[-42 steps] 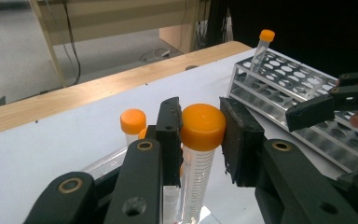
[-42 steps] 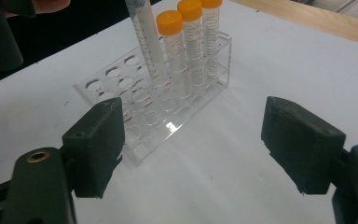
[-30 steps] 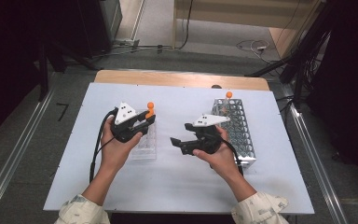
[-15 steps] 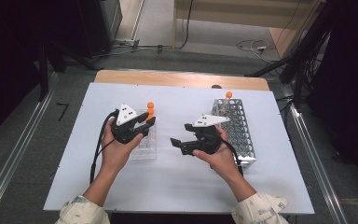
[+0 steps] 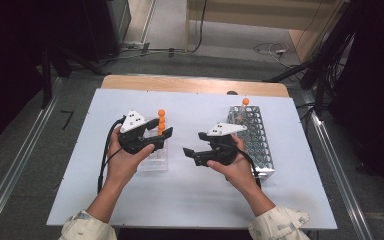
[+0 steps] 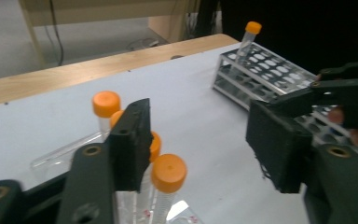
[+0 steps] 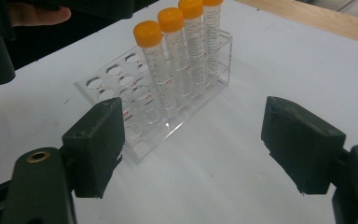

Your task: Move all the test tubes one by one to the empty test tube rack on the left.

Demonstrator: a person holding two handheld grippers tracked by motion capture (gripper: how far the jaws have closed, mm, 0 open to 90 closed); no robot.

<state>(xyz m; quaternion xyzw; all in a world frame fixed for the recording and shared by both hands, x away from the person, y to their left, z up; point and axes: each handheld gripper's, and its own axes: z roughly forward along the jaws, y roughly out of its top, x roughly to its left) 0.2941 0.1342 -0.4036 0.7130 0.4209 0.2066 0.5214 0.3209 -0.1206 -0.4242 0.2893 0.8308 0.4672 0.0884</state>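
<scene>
High view: the white counter [image 5: 130, 210] carries a clear plastic rack [image 5: 156, 159] just left of the middle and a metal wire rack [image 5: 255, 137] at about three o'clock from it. The left gripper [image 5: 163, 136] sits over the clear rack; its jaws have just been opening and now stand apart, and in the left gripper view nothing is pressed between them, the nearest capped tube [image 6: 168, 186] standing just beside the left-hand pad. The right gripper [image 5: 192, 151] waits between the two racks, its jaws spread wide and empty, pointing toward nine o'clock at the clear rack.

The work looks like moving tubes from the wire rack into the clear one. In the right gripper view four orange-capped tubes [image 7: 154, 70] stand in a row along one edge of the clear rack [image 7: 121, 88], and the remaining holes are bare. One more tube [image 5: 243, 107] stands at the twelve o'clock end of the wire rack, so I judge four placed, the latest probably just let go, and at least one left to fetch; whether other tubes lie deeper in the wire rack is hard to tell from the glare.

Every tube stands upright, long axis vertical, orange cap up and rounded bottom down in its hole. The row of four runs roughly from six toward twelve o'clock on the counter.
</scene>
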